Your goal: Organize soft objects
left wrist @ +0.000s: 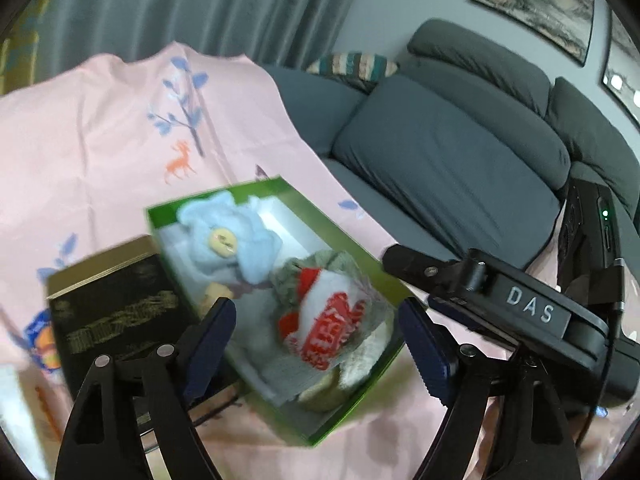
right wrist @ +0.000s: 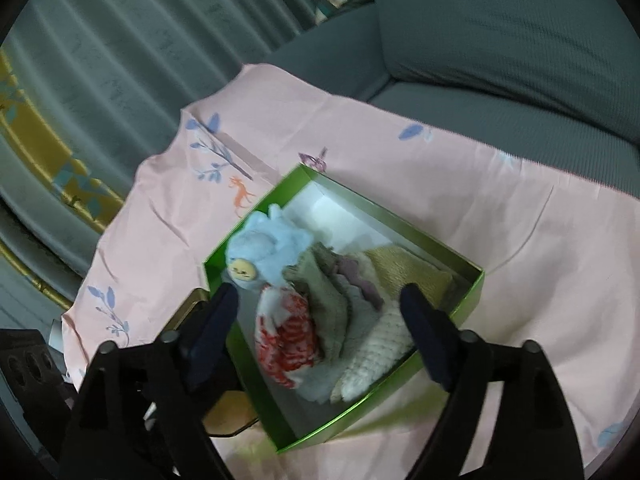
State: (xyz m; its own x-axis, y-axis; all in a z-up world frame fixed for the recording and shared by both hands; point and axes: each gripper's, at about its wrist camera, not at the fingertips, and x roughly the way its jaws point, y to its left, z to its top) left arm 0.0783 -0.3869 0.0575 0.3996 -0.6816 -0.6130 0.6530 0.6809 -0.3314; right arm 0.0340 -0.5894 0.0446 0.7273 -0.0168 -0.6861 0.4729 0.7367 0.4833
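Two fisheye views look down on a green box (left wrist: 362, 252) resting on a pink printed cloth (left wrist: 100, 140) spread beside a grey sofa (left wrist: 440, 152).

From the left wrist, the left gripper (left wrist: 320, 340) hangs above the near end of the box with its jaws wide apart and nothing between them. Inside lie a pale blue plush toy (left wrist: 228, 236) with a small yellow face, a red-and-white knit piece (left wrist: 328, 328) and grey-green folded cloths (left wrist: 288, 280). A dark box lid (left wrist: 116, 312) with gold lettering sits touching the left side of the box. The other handheld tool (black, marked with letters) crosses the right of the picture.

From the right wrist, the right gripper (right wrist: 324, 328) also stands spread and empty above the box (right wrist: 468, 284). Here a cream knitted piece (right wrist: 376, 348) and a tan cloth (right wrist: 408, 268) show too, packed beside the blue toy (right wrist: 264, 248).

Judging by this, the soft items are already gathered in the box; its far end shows bare white floor. No loose soft items are visible on the cloth, so perhaps only fitting the lid remains.
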